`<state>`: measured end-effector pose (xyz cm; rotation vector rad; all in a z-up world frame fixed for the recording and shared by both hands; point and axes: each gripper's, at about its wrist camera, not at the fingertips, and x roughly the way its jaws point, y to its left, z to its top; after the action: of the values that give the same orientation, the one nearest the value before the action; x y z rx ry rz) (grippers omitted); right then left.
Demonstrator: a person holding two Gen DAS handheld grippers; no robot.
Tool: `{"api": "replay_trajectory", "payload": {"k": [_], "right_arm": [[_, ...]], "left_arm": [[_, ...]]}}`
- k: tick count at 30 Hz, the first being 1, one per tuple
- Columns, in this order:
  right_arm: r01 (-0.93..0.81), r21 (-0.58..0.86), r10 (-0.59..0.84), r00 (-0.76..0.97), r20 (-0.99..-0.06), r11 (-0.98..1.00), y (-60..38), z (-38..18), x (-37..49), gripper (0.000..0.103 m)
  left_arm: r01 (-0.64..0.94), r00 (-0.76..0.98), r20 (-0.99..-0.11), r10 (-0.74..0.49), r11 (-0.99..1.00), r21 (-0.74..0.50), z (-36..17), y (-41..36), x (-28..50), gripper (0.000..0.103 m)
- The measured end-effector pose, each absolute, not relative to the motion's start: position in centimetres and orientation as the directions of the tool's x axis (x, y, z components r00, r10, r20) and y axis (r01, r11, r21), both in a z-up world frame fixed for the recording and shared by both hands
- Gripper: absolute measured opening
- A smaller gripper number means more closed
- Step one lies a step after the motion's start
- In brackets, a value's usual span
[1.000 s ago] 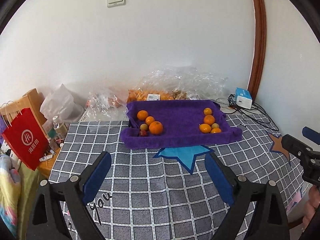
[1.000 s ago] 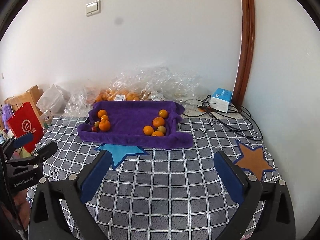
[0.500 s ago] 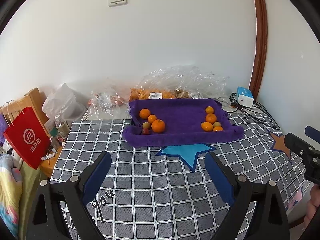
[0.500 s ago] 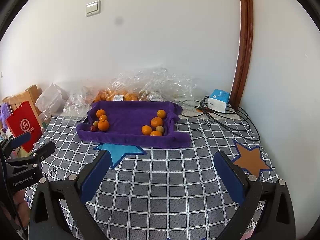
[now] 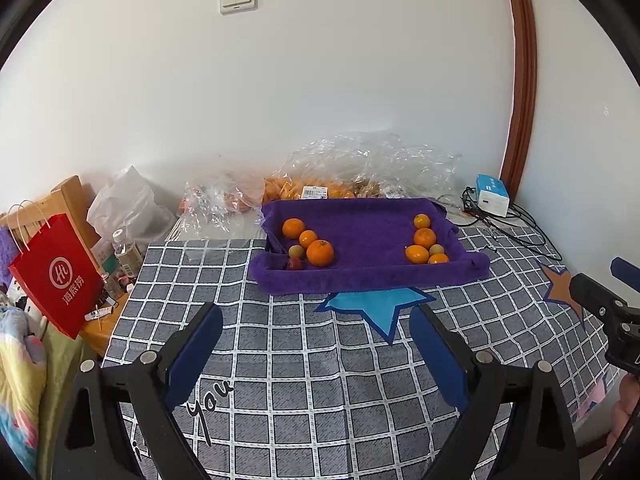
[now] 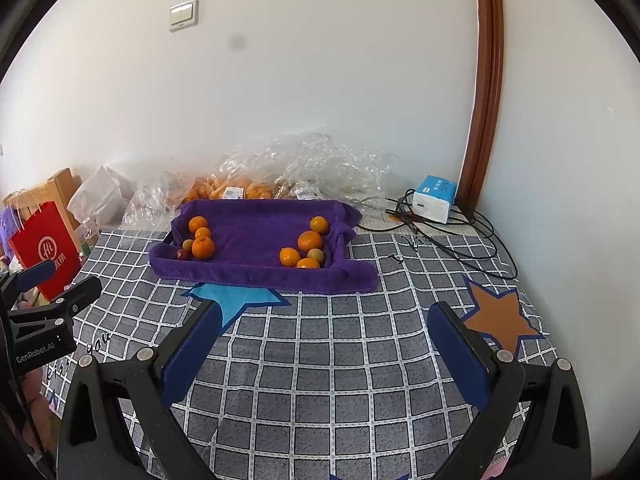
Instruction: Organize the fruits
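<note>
Purple tray (image 5: 360,236) holds oranges (image 5: 319,253) at both ends. Left hand-held gripper (image 5: 316,344) and right hand-held gripper (image 6: 324,340) released, empty, well short. Approach low, straddle one fruit, squeeze gently.

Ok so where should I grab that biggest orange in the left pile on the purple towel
Take the largest orange across its round middle, coming down from above with the left gripper. A small orange touches its far-left side and the towel's raised front edge blocks a low approach.
</note>
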<state>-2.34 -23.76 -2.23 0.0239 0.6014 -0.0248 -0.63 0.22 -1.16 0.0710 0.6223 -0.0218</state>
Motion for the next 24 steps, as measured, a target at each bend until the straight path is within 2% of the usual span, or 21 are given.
{"api": "replay_trajectory", "payload": {"k": [24], "right_arm": [[0.039,0.016,-0.023,0.824,-0.566,0.999,-24.01,-2.43,-2.40,0.101]], "left_arm": [[0.037,0.815,-0.579,0.005,0.998,0.059,-1.15,0.43,-0.80,0.095]]}}
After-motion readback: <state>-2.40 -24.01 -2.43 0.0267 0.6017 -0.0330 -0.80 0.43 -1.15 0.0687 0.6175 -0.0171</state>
